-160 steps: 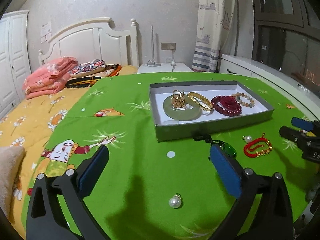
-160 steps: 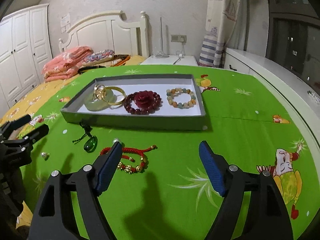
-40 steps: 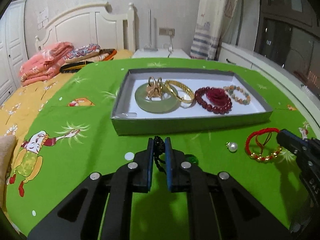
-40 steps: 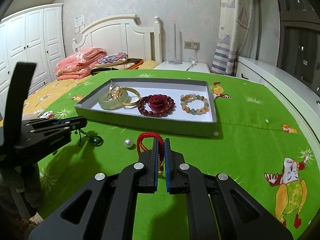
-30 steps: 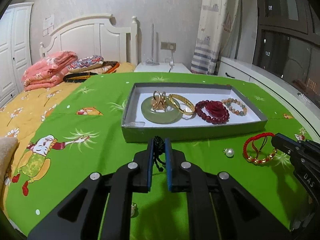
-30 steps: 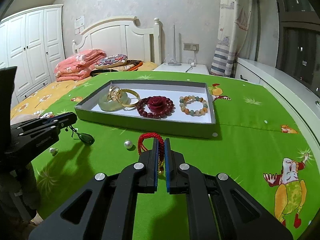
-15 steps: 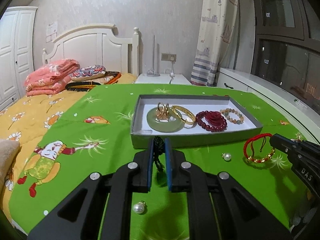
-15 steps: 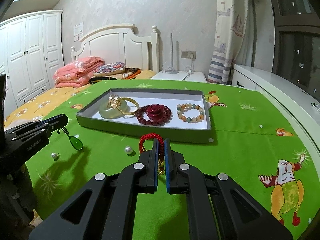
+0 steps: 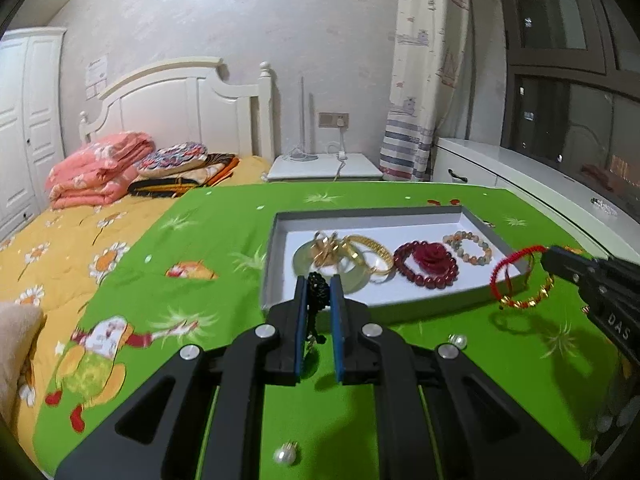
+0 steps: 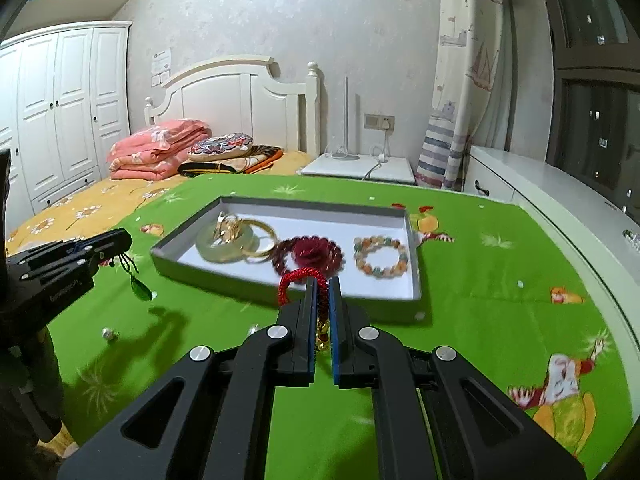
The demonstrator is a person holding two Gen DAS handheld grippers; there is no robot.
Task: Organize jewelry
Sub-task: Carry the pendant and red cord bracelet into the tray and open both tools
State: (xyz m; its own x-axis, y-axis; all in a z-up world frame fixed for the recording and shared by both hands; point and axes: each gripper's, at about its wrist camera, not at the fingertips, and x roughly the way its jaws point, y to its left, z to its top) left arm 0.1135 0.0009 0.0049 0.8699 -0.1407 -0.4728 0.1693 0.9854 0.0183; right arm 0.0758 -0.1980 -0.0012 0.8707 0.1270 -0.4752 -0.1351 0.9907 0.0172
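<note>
My left gripper (image 9: 319,285) is shut on the black cord (image 9: 317,286) of a green pendant necklace. The pendant (image 10: 141,291) hangs below it in the right wrist view, above the green cloth. My right gripper (image 10: 323,285) is shut on a red cord bracelet (image 10: 294,278) with gold beads, held in the air near the tray's front edge; it also shows in the left wrist view (image 9: 516,278). The grey tray (image 9: 269,264) holds a jade bangle (image 9: 348,278), gold bangles (image 9: 370,254), a dark red bead bracelet (image 9: 426,264) and a pale bead bracelet (image 9: 468,248).
Two loose pearls lie on the green cloth: one (image 9: 285,455) near my left gripper's base, one (image 9: 458,340) in front of the tray. A bed with folded quilts (image 9: 96,172) is at the left. A white nightstand (image 9: 324,168) and a white ledge (image 9: 540,184) stand behind and right.
Both grippers have risen and moved toward the tray with their jewelry lifted off the cloth. The pendant now dangles free, and the red bracelet hangs by the tray's right end.
</note>
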